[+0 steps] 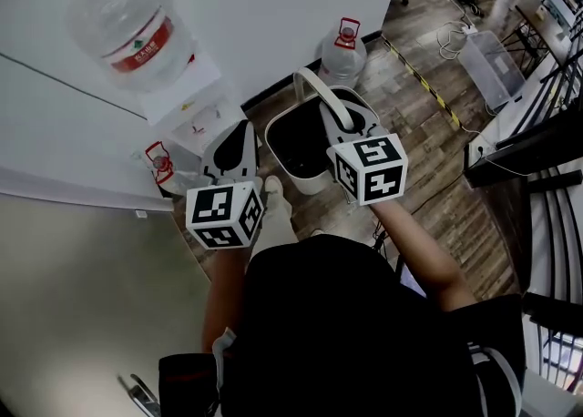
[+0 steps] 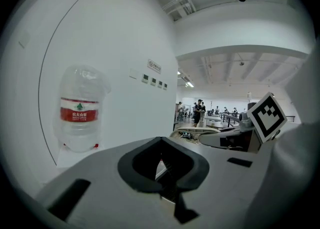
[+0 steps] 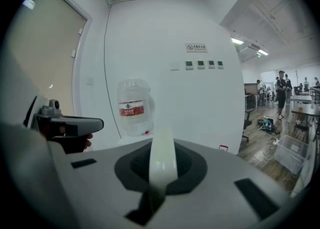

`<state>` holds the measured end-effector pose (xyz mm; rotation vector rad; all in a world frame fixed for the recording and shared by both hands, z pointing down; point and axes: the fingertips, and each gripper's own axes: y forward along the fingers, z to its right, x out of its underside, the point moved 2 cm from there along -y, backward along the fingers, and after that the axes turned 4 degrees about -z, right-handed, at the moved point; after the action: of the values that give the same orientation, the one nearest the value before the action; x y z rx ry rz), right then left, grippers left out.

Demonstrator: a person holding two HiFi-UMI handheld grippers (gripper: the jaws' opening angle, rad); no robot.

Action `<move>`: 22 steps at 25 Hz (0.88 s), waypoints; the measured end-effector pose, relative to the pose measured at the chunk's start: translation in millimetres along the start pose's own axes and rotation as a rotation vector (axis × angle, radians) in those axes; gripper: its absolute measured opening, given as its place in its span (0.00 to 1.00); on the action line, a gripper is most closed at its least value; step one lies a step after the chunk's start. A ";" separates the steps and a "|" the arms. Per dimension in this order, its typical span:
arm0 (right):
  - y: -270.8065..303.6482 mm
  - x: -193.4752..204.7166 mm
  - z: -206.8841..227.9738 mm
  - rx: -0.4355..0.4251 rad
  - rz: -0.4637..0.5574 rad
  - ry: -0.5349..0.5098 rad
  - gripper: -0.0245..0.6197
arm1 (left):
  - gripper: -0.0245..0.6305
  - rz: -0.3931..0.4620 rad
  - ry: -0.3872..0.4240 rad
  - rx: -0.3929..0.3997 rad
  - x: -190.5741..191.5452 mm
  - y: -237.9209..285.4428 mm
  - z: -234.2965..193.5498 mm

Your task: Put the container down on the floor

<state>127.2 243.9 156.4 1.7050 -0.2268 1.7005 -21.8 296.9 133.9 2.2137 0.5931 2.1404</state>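
Note:
The container is a white bucket (image 1: pixel 308 180) with a dark inside and a white arched handle (image 1: pixel 315 89). It hangs over the wood floor beside the water dispenser. My right gripper (image 1: pixel 341 122) is shut on the handle; in the right gripper view the white handle strip (image 3: pixel 162 155) runs up out of the closed right gripper (image 3: pixel 161 175). My left gripper (image 1: pixel 233 149) sits just left of the bucket, apart from it, with its jaws together and nothing in them. In the left gripper view the left gripper (image 2: pixel 167 175) points toward the white wall.
A white water dispenser (image 1: pixel 196 101) with an upturned clear bottle (image 1: pixel 135 28) stands against the wall at left. A spare bottle (image 1: pixel 342 55) stands on the floor behind the bucket. A clear bin (image 1: pixel 492 65), floor tape (image 1: pixel 421 86) and a black rack (image 1: pixel 537 147) lie right.

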 end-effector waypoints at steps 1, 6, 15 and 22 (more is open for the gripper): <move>5.5 -1.8 1.4 0.000 -0.001 0.001 0.08 | 0.06 0.000 -0.001 0.002 -1.4 5.2 -3.5; 39.0 -11.4 11.5 0.008 -0.014 0.006 0.08 | 0.06 -0.005 -0.005 0.015 -10.5 37.5 -24.3; 117.6 -40.8 26.9 0.035 -0.040 0.010 0.08 | 0.06 -0.027 -0.025 0.044 -25.1 100.8 -79.4; 182.8 -68.6 29.5 0.059 -0.064 0.026 0.08 | 0.06 -0.058 -0.038 0.082 -41.8 148.2 -129.9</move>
<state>36.6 68.5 160.2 1.7134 -0.1103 1.6969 -108.0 115.0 141.4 2.2419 0.7468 2.0786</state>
